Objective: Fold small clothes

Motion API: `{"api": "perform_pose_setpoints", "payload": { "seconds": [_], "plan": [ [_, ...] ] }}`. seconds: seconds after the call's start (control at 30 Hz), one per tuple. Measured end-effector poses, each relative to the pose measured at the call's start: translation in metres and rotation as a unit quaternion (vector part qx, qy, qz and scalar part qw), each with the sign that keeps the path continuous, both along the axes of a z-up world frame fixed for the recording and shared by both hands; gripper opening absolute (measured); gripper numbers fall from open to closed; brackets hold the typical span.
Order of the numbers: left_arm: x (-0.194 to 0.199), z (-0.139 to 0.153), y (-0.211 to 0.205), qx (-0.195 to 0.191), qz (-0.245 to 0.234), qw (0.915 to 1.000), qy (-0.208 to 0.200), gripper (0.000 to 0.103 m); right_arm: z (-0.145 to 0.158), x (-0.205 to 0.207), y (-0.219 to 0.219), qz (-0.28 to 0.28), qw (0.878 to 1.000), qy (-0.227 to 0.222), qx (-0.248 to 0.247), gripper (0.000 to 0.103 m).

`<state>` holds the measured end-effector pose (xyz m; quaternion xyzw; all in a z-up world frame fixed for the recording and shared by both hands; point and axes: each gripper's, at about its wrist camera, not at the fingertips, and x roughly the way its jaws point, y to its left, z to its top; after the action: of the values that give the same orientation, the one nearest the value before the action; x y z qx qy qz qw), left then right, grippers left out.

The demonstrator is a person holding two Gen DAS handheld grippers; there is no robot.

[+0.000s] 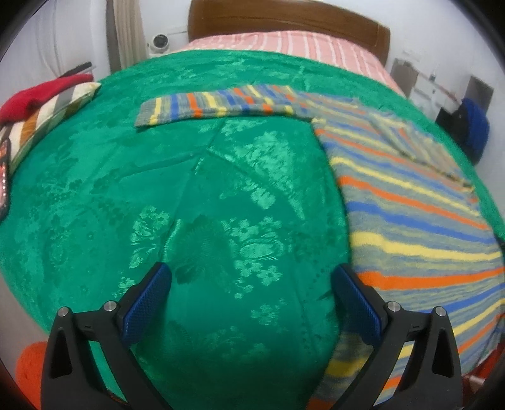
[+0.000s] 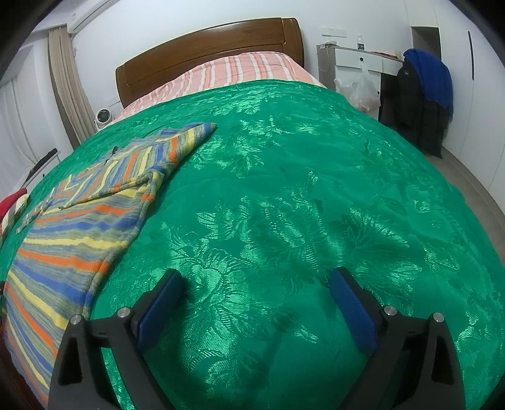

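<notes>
Left wrist view: the left hand-held gripper hangs over the green bedspread with its blue pads spread wide and nothing between them. The striped sweater lies flat on the bed just beside the right-hand finger, one sleeve stretched out leftward across the cover farther up the bed. Bare green cover fills the middle and left. At the left edge a striped pillow carries a red cloth; behind lies a pink striped sheet and a wooden headboard.

Right wrist view: the right hand-held gripper is likewise wide apart and empty above the bedspread. The sweater sits at the left, reaching the near bed edge. Open cover stretches right to the bed's edge; beyond stand a plastic bag and a dark jacket. No writing is legible.
</notes>
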<state>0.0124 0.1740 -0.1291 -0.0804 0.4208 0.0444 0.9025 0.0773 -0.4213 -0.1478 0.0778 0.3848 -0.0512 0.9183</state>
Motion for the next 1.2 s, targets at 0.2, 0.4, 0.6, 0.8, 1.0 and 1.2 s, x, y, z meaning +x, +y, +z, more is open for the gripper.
{"api": "perform_pose_setpoints", "payload": {
  "seconds": [0.2,0.4,0.6,0.8,1.0,1.2],
  "plan": [
    [-0.007,0.010,0.001,-0.015,-0.001,0.9994,-0.031,0.103,0.000,0.000,0.000,0.000,1.000,0.000,0.000,0.094],
    [-0.005,0.009,0.000,-0.012,-0.001,0.9996,-0.027,0.103,0.000,0.000,0.000,0.000,1.000,0.000,0.000,0.095],
    [-0.007,0.010,0.002,-0.017,0.004,0.9995,-0.027,0.103,0.000,0.001,0.000,0.000,1.000,0.000,0.000,0.095],
    [-0.006,0.021,0.013,-0.057,0.008,0.9981,-0.020,0.103,0.000,0.001,-0.001,0.000,1.000,0.000,0.001,0.095],
    [0.003,0.051,0.034,-0.101,-0.002,0.9947,-0.018,0.103,-0.001,0.001,-0.001,0.003,1.000,-0.002,0.003,0.095],
    [0.016,0.064,0.042,-0.083,-0.008,0.9965,-0.006,0.102,-0.001,0.002,0.000,0.005,1.000,-0.002,0.002,0.096]
  ]
}}
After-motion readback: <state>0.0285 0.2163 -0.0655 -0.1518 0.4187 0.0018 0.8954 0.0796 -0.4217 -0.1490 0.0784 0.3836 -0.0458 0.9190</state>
